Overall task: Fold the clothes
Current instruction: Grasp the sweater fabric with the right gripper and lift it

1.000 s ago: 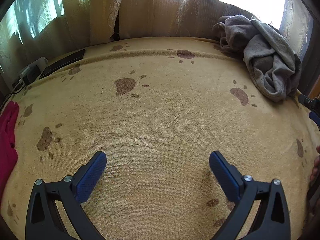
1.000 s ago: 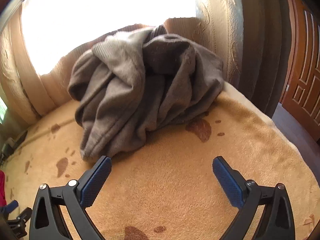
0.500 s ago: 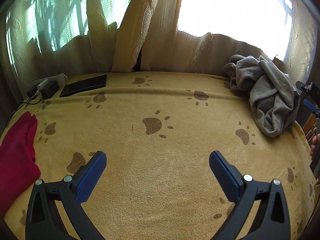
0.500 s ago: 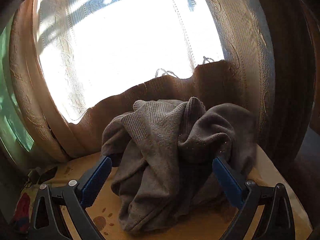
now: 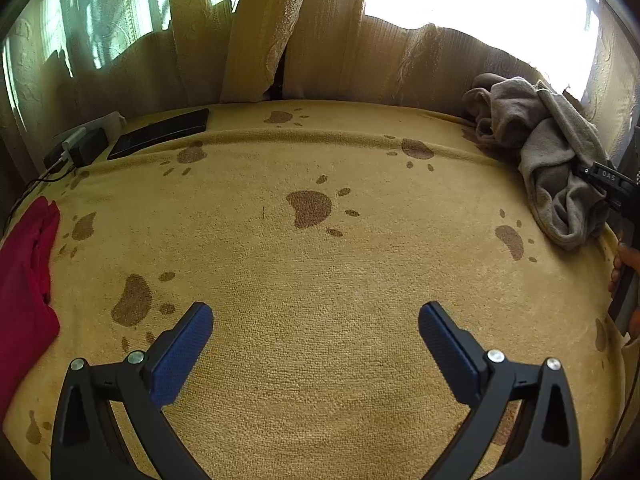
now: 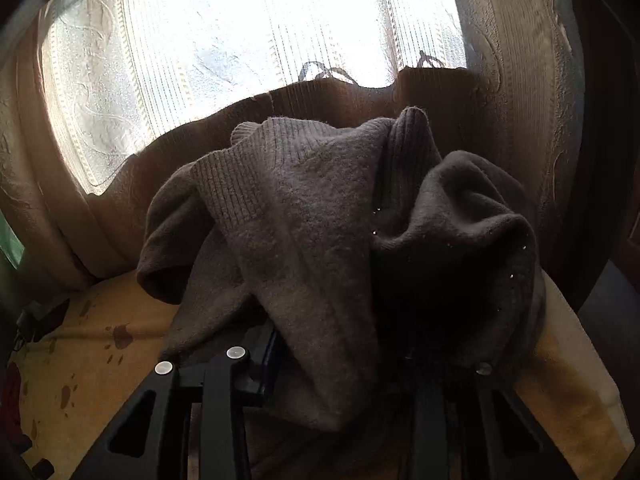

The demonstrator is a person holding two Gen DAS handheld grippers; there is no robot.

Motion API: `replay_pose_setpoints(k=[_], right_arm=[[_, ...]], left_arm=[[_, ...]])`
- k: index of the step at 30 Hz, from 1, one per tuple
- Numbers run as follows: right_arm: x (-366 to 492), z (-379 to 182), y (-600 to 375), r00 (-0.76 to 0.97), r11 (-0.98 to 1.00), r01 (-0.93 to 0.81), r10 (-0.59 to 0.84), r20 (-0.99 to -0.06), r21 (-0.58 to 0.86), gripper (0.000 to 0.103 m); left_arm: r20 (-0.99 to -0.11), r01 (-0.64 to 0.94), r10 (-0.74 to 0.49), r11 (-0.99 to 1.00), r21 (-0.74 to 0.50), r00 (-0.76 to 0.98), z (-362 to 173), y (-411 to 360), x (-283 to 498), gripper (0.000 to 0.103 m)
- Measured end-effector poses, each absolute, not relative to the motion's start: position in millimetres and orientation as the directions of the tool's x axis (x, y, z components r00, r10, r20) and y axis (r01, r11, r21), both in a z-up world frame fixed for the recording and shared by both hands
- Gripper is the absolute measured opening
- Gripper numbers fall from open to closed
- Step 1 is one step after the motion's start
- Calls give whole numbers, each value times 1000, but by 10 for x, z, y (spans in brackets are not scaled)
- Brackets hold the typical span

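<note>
Right wrist | grey sweater (image 6: 320, 240) crumpled, ribbed cuffs showing, bunched heap

A black left gripper (image 5: 316, 334) with blue ribbed pads hangs wide open over a tan terry blanket printed with brown paw marks (image 5: 320, 272). A crumpled grey knit sweater (image 5: 548, 160) lies at the blanket's far right edge, against the cream curtains (image 5: 264, 32). A red garment (image 5: 24, 280) lies at the left edge; a flat black rectangular device (image 5: 160, 133) rests near the far left corner.
</note>
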State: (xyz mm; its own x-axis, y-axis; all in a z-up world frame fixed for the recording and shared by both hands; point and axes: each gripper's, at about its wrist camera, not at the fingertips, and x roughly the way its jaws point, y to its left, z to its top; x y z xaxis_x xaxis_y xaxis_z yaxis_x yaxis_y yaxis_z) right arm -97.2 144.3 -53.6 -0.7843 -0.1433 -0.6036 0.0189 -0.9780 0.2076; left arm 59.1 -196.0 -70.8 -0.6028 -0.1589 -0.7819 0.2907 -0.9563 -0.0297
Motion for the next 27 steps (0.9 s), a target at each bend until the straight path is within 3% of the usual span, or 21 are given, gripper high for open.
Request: replay_pose_setpoints(k=[5,12,27], right_arm=[[-858,-487,1561,-805,-950,48,-220,-550,309,13],[-429,-89,1686,-830,-865,164,-380,-408,474,9],[1164,514,911,-722,-747,516,-643,-255,420,9]], left_arm=[[-784,296,-166,-955,-24,-598,-732,-1963,581,103],[-768,296,-170,-955,-26,-618,-657,-1949,618,103],[-716,327,-141,-936,-127,-683,-380,-2196,815,103]])
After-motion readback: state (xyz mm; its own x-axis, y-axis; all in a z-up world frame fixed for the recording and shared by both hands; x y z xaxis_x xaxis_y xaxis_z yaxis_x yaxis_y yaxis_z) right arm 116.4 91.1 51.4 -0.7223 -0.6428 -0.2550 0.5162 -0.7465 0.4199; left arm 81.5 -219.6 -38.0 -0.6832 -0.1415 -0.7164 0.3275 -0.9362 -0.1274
